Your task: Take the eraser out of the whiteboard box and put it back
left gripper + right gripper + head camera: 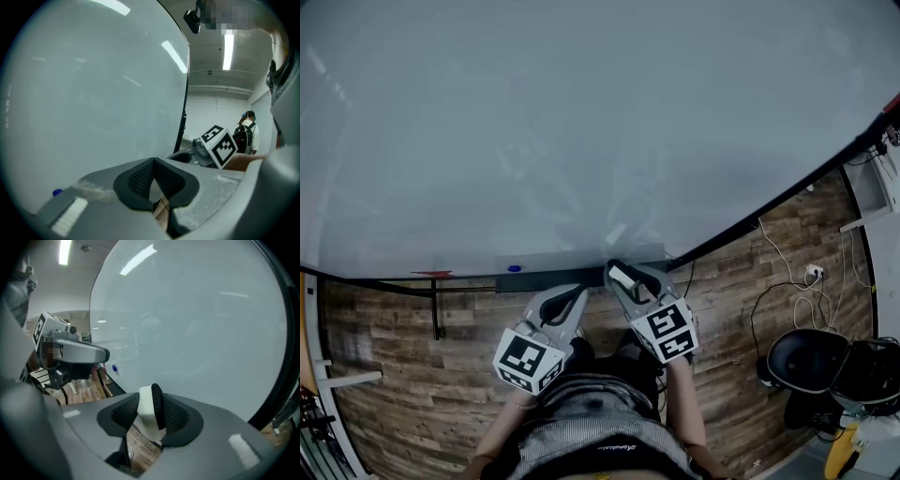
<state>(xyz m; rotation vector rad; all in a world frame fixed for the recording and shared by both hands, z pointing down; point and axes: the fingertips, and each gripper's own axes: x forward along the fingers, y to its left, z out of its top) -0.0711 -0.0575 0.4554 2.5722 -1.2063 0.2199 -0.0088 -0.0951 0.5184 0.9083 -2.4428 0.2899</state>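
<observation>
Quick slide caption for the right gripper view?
Right gripper clamps a white-and-black block eraser before the glossy pale whiteboard.

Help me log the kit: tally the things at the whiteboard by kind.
whiteboard: 1
whiteboard box: 1
eraser: 1
blue magnet: 1
red object: 1
grippers: 2, left gripper, right gripper
total: 7

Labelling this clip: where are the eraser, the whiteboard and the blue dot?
eraser (146, 412), right gripper view, white body between the jaws.
whiteboard (581, 122), head view, bare middle of its surface.
blue dot (515, 268), head view, its centre.
</observation>
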